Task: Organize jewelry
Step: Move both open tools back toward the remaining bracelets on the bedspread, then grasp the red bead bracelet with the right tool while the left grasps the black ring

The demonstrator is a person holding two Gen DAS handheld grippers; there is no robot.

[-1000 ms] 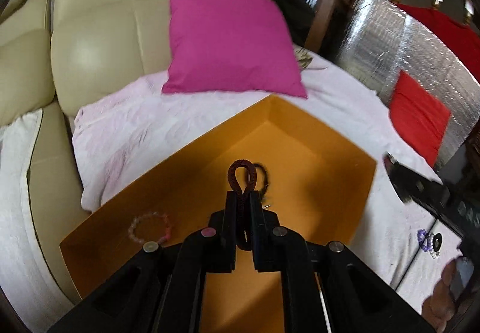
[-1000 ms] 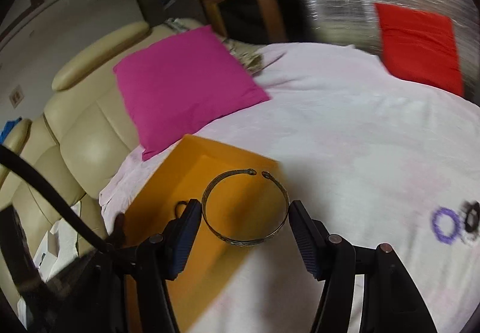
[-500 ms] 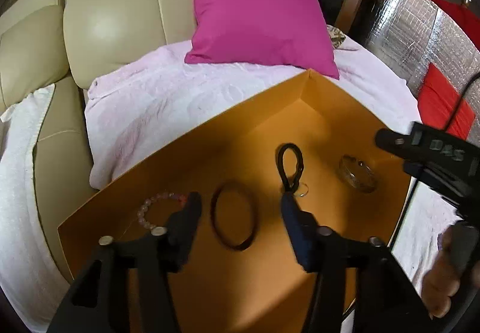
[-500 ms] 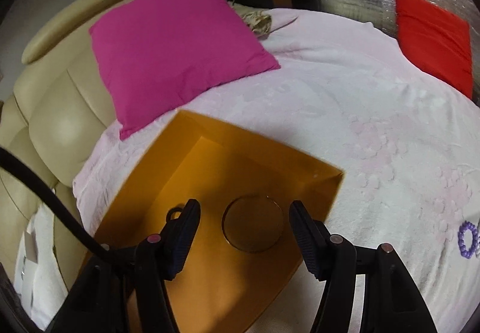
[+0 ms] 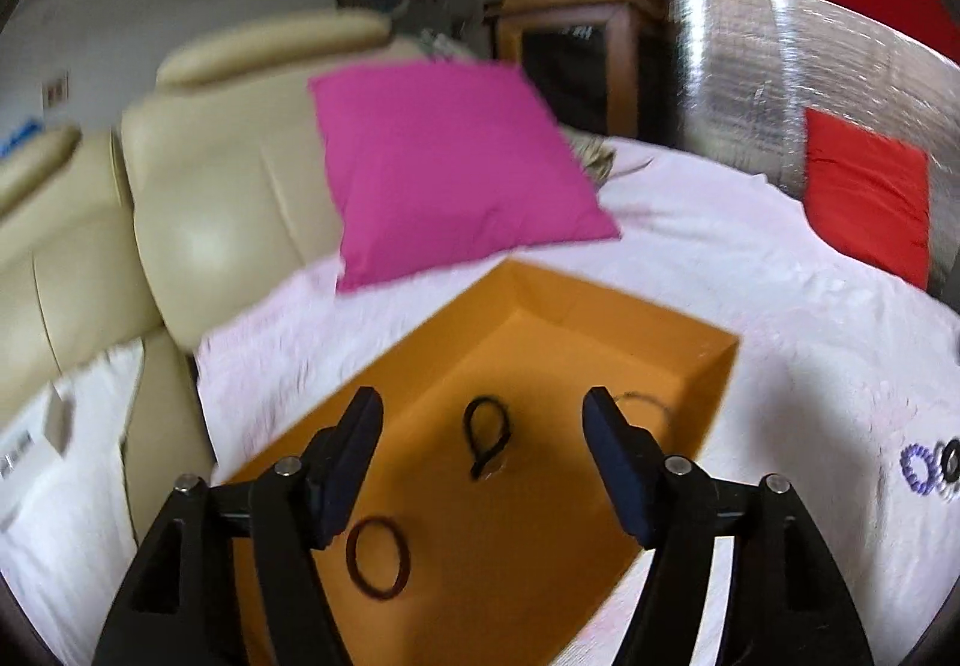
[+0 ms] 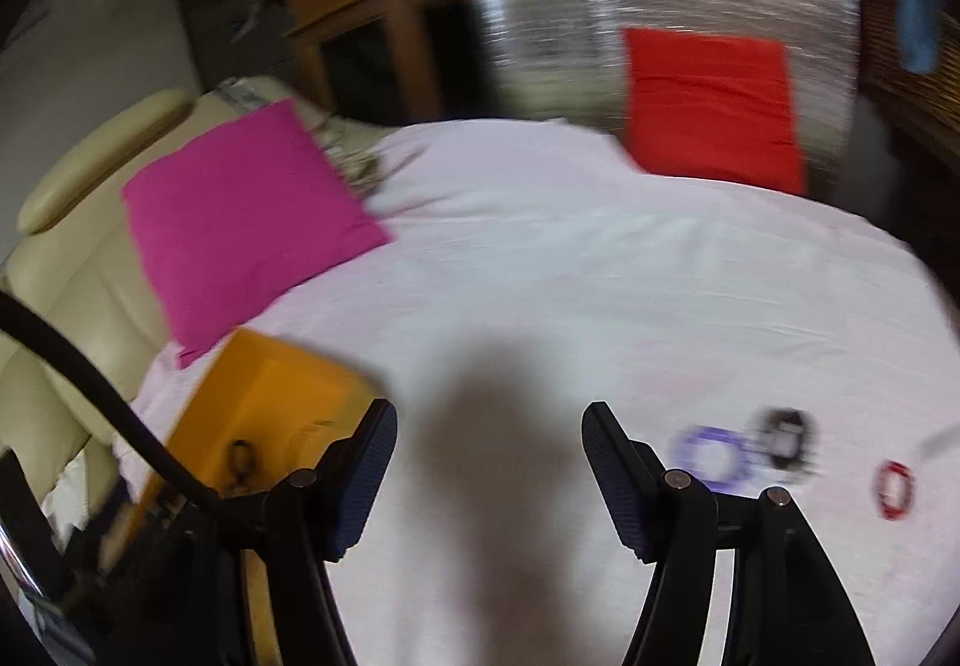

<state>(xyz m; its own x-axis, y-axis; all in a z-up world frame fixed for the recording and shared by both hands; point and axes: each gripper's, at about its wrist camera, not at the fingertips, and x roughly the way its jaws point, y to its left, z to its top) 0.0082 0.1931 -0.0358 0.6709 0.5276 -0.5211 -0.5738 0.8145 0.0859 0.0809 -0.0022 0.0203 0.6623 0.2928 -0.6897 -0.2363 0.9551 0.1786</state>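
The left tool (image 5: 483, 456) hung with its fingers spread wide and empty above the orange box (image 5: 714, 396), which sat on the pale pink bed cover (image 5: 750, 270). Inside the box lay a dark red ring (image 5: 379, 556), a black loop (image 5: 487, 432) and a thin metal bangle (image 5: 645, 402) near the far wall. The right tool (image 6: 489, 462) was likewise agape, holding nothing, over the cover. Just to its right lay a purple bracelet (image 6: 714, 456), a blurred black piece (image 6: 786, 435) and a red ring (image 6: 895, 489).
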